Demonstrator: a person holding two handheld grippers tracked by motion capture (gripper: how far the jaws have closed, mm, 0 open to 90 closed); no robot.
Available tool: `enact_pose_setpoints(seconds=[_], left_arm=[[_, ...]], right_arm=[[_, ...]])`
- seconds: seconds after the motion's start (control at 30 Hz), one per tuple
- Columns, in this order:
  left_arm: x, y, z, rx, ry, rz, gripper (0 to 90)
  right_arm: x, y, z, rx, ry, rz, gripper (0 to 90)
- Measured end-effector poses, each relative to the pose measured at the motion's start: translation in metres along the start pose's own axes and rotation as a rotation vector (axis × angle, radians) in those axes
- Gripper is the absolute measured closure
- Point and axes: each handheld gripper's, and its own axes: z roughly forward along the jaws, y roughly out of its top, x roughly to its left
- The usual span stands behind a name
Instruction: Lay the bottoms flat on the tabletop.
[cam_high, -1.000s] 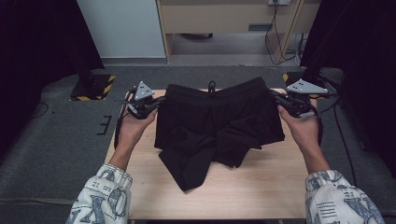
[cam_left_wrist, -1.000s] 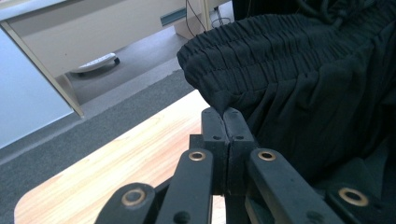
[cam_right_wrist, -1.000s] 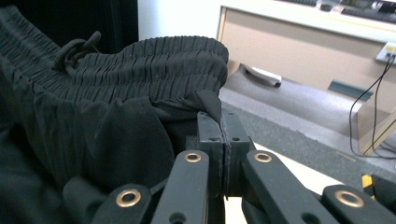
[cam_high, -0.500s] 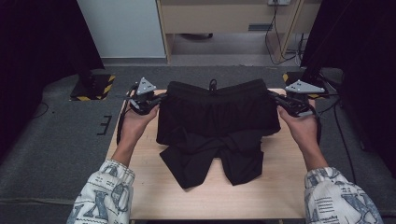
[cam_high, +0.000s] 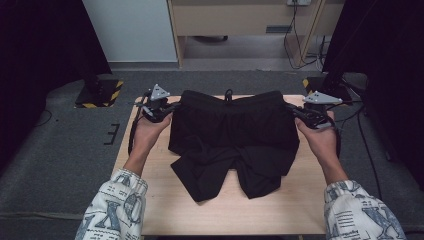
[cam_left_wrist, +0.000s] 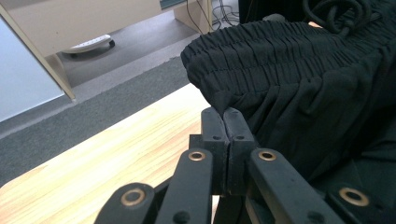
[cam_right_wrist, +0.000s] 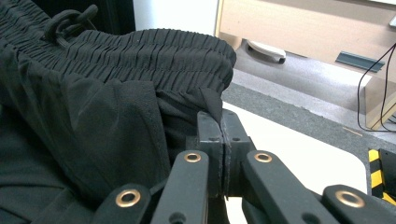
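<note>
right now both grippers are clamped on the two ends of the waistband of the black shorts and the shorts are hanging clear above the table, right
Not quite. The left gripper and right gripper are each shut on a waistband end of the black shorts, but the shorts are not hanging clear: the high view shows the legs lying crumpled on the wooden table.

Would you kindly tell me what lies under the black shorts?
The black shorts lie on the wooden table, bare around them. Both grippers pinch the waistband corners. Whatever might sit beneath the fabric is covered.
</note>
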Motion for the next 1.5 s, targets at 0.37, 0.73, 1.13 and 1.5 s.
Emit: enact_pose_setpoints(seconds=[0.37, 0.73, 1.13, 1.5], left_arm=[[0.005, 0.004, 0.012, 0.001, -0.001, -0.029, 88.4], [0.011, 0.032, 0.016, -0.011, 0.011, -0.012, 88.5], [0.018, 0.050, 0.020, -0.011, 0.022, -0.029, 88.4], [0.046, 0.046, 0.071, 0.057, -0.004, -0.070, 88.4]], right_arm=[[-0.004, -0.002, 0.011, 0.002, 0.003, 0.032, 89.2], [-0.020, 0.017, 0.021, -0.049, -0.021, 0.087, 89.2], [-0.026, 0.037, 0.008, -0.070, -0.026, 0.083, 89.2], [-0.046, 0.016, 0.061, 0.024, -0.015, 0.143, 89.3]])
